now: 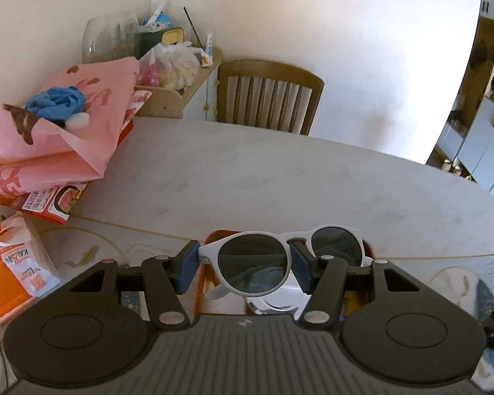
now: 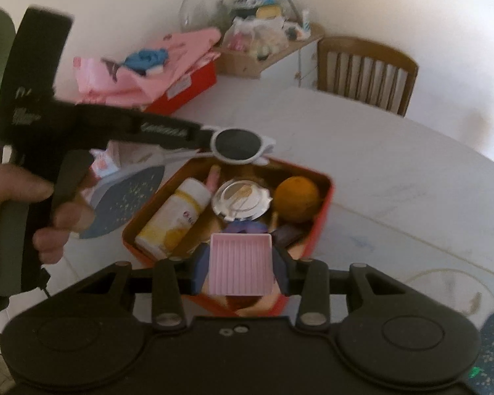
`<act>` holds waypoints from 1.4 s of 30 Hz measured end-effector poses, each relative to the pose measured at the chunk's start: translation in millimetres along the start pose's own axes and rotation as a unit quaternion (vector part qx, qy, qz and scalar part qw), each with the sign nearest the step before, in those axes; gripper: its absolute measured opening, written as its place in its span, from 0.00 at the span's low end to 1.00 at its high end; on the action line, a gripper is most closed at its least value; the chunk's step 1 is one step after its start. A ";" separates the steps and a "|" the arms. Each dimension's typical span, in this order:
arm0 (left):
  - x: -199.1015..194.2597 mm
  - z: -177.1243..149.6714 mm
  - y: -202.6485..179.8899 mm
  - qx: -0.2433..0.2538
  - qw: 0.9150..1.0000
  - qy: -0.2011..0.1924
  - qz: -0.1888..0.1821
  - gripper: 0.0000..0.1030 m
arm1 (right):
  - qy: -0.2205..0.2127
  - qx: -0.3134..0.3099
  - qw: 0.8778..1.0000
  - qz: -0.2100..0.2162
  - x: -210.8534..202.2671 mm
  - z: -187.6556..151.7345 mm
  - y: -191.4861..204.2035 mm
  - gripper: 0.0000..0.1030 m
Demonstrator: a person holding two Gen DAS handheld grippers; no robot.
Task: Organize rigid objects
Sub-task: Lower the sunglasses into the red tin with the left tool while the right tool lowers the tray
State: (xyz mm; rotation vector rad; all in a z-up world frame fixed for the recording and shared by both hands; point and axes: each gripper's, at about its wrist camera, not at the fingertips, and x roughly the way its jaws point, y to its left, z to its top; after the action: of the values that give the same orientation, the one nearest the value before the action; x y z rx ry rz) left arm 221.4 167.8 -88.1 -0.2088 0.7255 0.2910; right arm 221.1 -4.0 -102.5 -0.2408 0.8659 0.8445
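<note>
My left gripper (image 1: 245,268) is shut on white round sunglasses (image 1: 257,263), one lens between its blue pads, held above the far edge of the red tin box (image 2: 326,204). In the right wrist view the left gripper (image 2: 210,140) and the sunglasses (image 2: 238,146) hover over the box's back rim. My right gripper (image 2: 241,271) is shut on a pink ribbed square tray (image 2: 242,263) above the box's near side. The box holds a yellow-white bottle (image 2: 178,217), a silver lid (image 2: 242,199), an orange (image 2: 296,199) and other small items.
A blue speckled iron soleplate (image 2: 122,197) lies left of the box. Pink bags (image 1: 49,131) on a red box (image 2: 184,92) sit at the table's far left. An orange packet (image 1: 13,273) is near left. A wooden chair (image 1: 266,95) and a cluttered shelf (image 1: 168,65) stand behind the table.
</note>
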 end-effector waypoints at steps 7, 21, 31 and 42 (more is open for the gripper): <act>28.9 -6.0 3.0 0.023 0.999 0.020 -0.019 0.57 | 0.042 0.000 0.999 -0.004 34.2 2.5 10.7 0.39; 72.0 -12.9 -10.2 0.062 0.996 0.051 -0.043 0.57 | 0.081 0.010 0.996 -0.019 65.6 -1.9 11.4 0.39; 77.5 -17.1 -6.9 0.068 0.995 0.059 -0.046 0.57 | 0.082 0.011 0.996 -0.022 70.5 -6.3 8.6 0.40; 77.5 -19.5 -11.3 0.084 0.993 0.071 -0.043 0.60 | 0.066 0.020 0.997 -0.024 54.3 -7.1 4.0 0.45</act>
State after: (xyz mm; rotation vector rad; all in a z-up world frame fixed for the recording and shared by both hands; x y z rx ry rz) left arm 268.2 166.2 -153.9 -0.1017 0.8760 0.1335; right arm 233.4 25.1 -147.4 -0.2832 0.9965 0.7715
